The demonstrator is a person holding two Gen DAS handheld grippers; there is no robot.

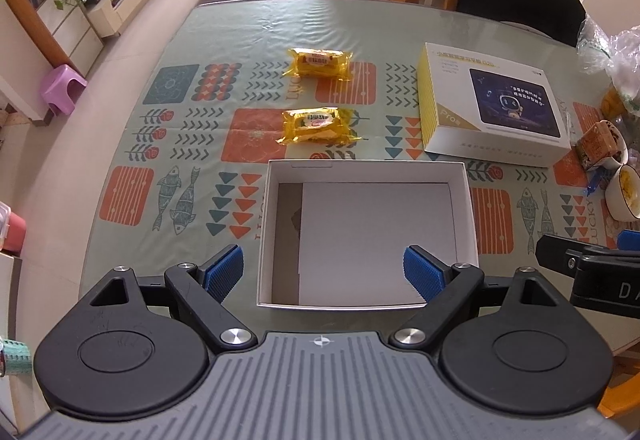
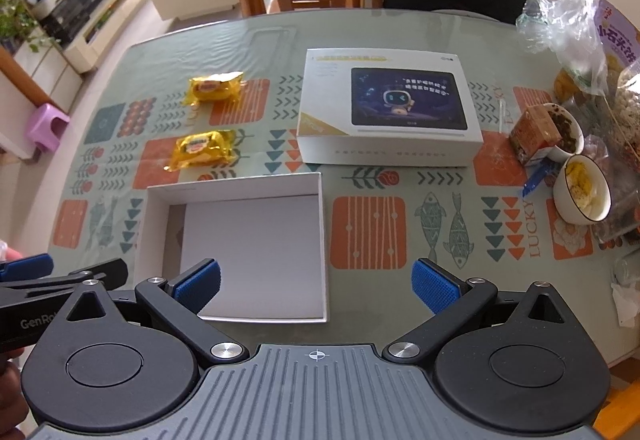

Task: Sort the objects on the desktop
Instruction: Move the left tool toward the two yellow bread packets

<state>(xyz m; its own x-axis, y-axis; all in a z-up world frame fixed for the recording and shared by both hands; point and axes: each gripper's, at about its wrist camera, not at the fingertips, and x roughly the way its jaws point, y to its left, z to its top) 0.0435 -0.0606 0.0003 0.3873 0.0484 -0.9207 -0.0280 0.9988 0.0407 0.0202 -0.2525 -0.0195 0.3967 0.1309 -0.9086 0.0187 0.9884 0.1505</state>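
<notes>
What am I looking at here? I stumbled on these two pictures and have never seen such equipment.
No robot here: a person holds a two-fingered grasping tool in each hand, each carrying a wide-angle camera looking along its blue-padded fingers. One picture comes from the left tool, the other from the right tool. Both are open and hold nothing. On the patterned tablecloth lie an open white box, empty apart from a white insert, two yellow snack packets beyond it, and a closed tablet box. Bowls of food and plastic bags crowd the right edge.

Table (image 1: 248, 23), patterned cloth: two yellow packets (image 1: 319, 125), open box (image 1: 368, 175), tablet carton (image 1: 492, 99), bowls (image 2: 582, 195).
</notes>
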